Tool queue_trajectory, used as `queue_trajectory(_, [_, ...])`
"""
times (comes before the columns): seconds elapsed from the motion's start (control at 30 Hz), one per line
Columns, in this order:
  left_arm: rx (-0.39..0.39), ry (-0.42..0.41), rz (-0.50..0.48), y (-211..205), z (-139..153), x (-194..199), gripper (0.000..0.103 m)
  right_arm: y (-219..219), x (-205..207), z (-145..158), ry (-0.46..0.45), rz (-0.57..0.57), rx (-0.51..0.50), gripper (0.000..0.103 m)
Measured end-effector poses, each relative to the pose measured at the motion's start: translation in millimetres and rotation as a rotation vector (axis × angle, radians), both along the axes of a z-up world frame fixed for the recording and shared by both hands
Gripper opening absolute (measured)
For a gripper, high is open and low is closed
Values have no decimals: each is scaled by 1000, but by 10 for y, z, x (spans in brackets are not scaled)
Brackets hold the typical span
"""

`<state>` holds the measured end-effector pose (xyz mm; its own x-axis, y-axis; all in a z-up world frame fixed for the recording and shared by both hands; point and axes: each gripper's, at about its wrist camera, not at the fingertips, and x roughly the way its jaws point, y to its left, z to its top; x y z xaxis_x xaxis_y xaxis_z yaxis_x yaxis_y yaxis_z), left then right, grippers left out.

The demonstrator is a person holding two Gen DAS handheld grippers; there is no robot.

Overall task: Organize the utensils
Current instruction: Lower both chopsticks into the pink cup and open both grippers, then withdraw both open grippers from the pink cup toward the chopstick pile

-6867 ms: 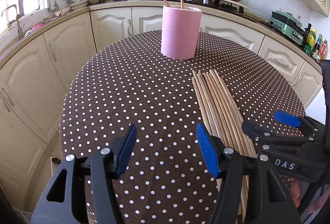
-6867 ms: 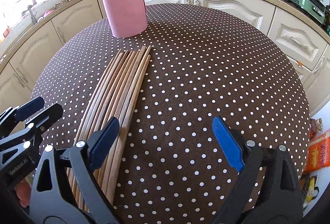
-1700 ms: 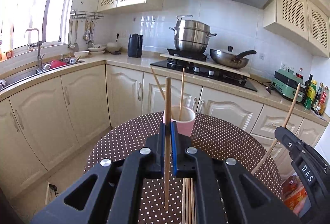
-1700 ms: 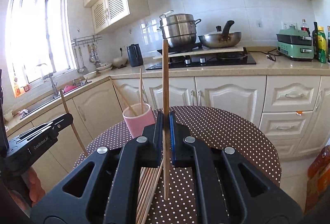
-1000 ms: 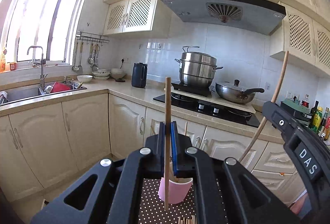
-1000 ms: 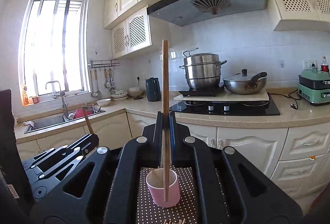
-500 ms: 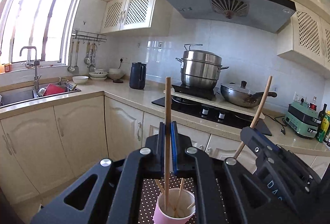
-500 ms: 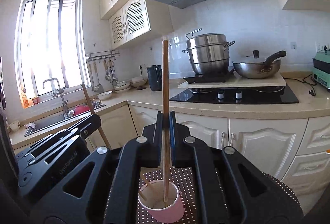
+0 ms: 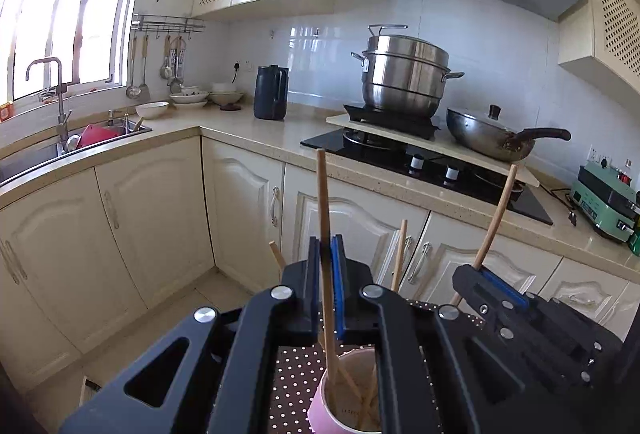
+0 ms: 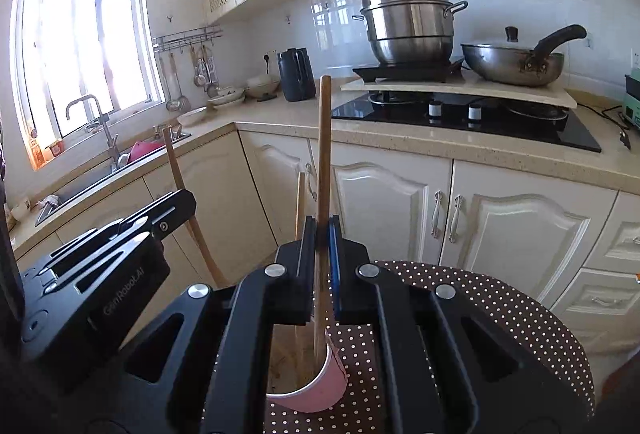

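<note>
My left gripper (image 9: 326, 254) is shut on a wooden chopstick (image 9: 323, 202) held upright, its lower end inside the pink cup (image 9: 340, 414) directly below. My right gripper (image 10: 322, 234) is shut on another wooden chopstick (image 10: 323, 154), also upright, its lower end dipping into the same pink cup (image 10: 320, 390). Two chopsticks stand in the cup and lean out (image 9: 400, 254). The right gripper shows in the left wrist view (image 9: 492, 282) close on the right. The left gripper shows in the right wrist view (image 10: 168, 218) close on the left.
The cup stands on a round table with a brown polka-dot cloth (image 10: 500, 306). Cream cabinets (image 9: 160, 218) and a counter with a stove (image 10: 460, 114), pots and a sink (image 9: 60, 146) lie beyond the table.
Both grippers have come lower and closer over the cup. The lower ends of both held chopsticks now reach deeper into the cup.
</note>
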<state>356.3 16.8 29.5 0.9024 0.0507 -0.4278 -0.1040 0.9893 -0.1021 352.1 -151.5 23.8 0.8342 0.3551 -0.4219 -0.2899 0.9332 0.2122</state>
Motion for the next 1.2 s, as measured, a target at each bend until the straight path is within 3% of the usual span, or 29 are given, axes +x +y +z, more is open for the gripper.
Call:
queue_trajectory(0.17, [38, 12, 4, -5, -70, -32, 10, 19, 30, -20, 41, 9, -27, 10])
queue_trajectory(0.2, [40, 11, 4, -2, -63, -41, 22, 8, 19, -22, 48, 6, -19, 17])
queue_trajectory(0.23, [42, 7, -3, 3, -54, -66, 32, -2, 6, -16, 52, 8, -8, 32])
queue_trajectory(0.27, [45, 2, -1, 8, -43, -91, 32, -21, -24, -5, 50, -3, -3, 37])
queue_trajectory(0.3, [51, -4, 9, 23, -28, -120, 33, -45, -64, 12, 35, -37, -15, 53])
queue_trajectory(0.33, [54, -10, 8, 43, -9, -157, 34, -70, -110, 35, 12, -58, -23, 59])
queue_trajectory(0.53, [75, -28, -25, 59, 106, -374, 43, -204, -306, 162, 2, -69, -5, 62])
queue_trajectory(0.77, [29, -16, -52, 90, 161, -748, 43, -352, -769, 262, -20, -91, 14, 71])
queue_trajectory(1.03, [35, -24, -54, 80, 138, -1283, 43, -460, -1305, 321, -45, -104, 17, 81])
queue_trajectory(1.2, [40, -17, -50, 79, 48, -1604, 43, -521, -1561, 233, -16, -112, 25, 83])
